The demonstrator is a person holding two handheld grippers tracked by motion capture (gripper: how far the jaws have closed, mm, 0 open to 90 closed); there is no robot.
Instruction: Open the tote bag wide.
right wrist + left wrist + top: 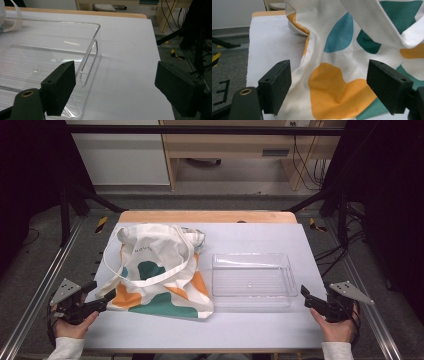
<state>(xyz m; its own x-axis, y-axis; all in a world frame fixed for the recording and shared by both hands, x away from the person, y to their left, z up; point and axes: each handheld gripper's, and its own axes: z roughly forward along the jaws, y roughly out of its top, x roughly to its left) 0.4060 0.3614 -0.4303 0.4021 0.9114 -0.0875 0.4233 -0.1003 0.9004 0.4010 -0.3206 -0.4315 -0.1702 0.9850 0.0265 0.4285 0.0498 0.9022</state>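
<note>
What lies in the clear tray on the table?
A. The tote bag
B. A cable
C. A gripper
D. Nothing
D: the tray holds nothing; the bag lies on the table to its left, and both grippers sit at the table's near corners.

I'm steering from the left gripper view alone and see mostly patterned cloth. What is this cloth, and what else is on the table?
Observer: It's a tote bag lying flat, its handles looped across the top.
Operator: Anything beside it?
Observer: A clear plastic tray lies just to its right, apart from the bag.
Operator: Where's the other hand-held gripper?
Observer: The right hand-held gripper is at the tray's near right corner, jaws open, holding nothing.
</note>
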